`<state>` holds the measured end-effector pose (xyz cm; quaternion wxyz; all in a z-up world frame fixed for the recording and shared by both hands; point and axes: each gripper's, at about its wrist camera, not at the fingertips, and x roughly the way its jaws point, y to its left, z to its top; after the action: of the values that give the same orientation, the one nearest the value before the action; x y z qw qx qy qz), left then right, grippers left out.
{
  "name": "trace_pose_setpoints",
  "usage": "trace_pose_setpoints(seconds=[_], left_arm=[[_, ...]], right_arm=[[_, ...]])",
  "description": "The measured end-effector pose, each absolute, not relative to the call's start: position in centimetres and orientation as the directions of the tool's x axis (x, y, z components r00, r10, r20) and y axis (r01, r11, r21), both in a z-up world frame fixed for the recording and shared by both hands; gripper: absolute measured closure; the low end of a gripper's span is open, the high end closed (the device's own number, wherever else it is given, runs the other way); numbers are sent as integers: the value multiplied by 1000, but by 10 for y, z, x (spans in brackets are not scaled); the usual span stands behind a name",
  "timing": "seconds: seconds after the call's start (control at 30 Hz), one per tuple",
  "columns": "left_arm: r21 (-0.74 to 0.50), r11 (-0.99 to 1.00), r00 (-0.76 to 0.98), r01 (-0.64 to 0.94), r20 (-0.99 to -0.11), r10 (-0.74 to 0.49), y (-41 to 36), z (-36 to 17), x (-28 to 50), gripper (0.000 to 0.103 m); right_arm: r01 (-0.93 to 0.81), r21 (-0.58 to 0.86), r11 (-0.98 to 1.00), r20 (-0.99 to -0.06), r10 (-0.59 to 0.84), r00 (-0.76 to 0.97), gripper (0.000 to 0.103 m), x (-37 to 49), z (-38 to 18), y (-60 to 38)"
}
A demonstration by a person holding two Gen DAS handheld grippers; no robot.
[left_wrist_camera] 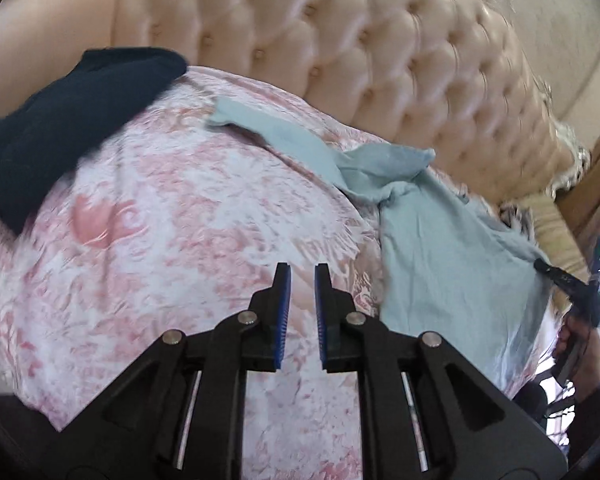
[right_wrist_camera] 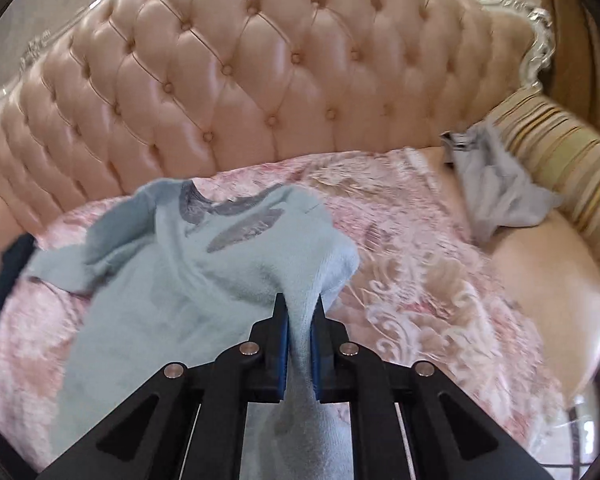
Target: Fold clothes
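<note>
left black two-finger gripper with blue pads (left_wrist_camera: 302,270): jaws apart by a narrow gap, nothing between them, hovering over the pink-and-white floral patterned bedspread (left_wrist_camera: 172,208). bare cover directly under the fingertips.

right black two-finger gripper with blue pads (right_wrist_camera: 300,300): clamped on a bunched fold of the pale blue knit sweater with a grey collar and grey chest print (right_wrist_camera: 172,272). fabric pinched between the pads and running down past them toward the camera. also visible from the left wrist view at far right (left_wrist_camera: 546,268), gripping the sweater's edge, with a hand (left_wrist_camera: 572,336) on the handle behind it.

sweater position: spread over the bedspread, mid-bed, neck end toward the tufted peach leather headboard (right_wrist_camera: 240,80). one sleeve stretched out flat toward the headboard in the left wrist view (left_wrist_camera: 268,132), rest of the body rumpled and pulled up toward the right gripper. just to the right of the left gripper, not touching it.

dark navy garment (left_wrist_camera: 60,120) lying at the left side of the bed, partly on the cover, well apart from the sweater body. crumpled light grey garment (right_wrist_camera: 496,188) at the right side of the bed, against a beige-and-gold striped cushion (right_wrist_camera: 560,152). both frames show motion blur; print detail on the sweater not readable.
</note>
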<state>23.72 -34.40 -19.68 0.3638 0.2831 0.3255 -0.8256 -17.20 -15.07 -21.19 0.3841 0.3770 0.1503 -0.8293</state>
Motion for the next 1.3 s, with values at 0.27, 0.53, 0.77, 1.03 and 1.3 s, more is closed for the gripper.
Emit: trace_pose_setpoints(seconds=[0.27,0.53,0.77,1.03,1.3], left_arm=[[-214,-748,-635,628,-697,-334,-377,-182,142,43],[-46,-936,-574,349,-800,-174,-431,-193,14,43],[31,-981,-413,189,-904,-108,-440,-219,-56,51],[63,-962,-297,264,-944,-143,-463,-233,-78,96],[180,-848,-213,498,-923,-321,-483,-246,-69,66]], right_arm=[[719,-7,-695,-822,-406,-400,93,-171,-248,-145],[625,92,-775,-852,-386,-353,26,-184,-281,-124],[663,87,-744,-847,-405,-344,24,-181,-283,-120],[685,94,-722,-854,-412,-317,47,-183,-280,-123],[699,69,-712,-862,-395,-318,62,-175,-278,-131]])
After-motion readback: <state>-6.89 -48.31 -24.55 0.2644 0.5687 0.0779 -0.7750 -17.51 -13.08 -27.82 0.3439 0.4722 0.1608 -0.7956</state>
